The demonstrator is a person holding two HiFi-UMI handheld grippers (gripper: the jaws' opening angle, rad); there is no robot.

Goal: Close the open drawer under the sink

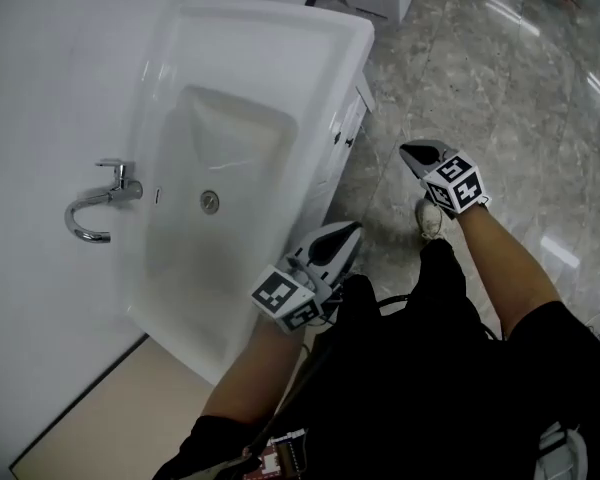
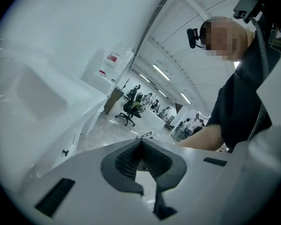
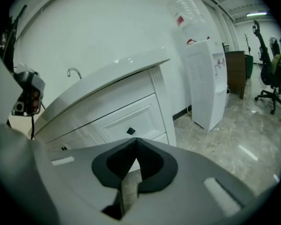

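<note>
Left gripper, right gripper: dark jaws together, empty. Glossy white sink; panelled drawer seemingly flush.

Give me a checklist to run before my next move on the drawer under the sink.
1. Right gripper jaws together, nothing between them: ok.
2. Left gripper jaws together, nothing between them: ok.
3. Both grippers held off the cabinet, touching nothing: ok.
4. Drawer with the dark knob below the sink sits flush in the right gripper view: ok, it looks closed.
5. Drawer fronts lower down: cannot tell, the gripper body hides them.
</note>
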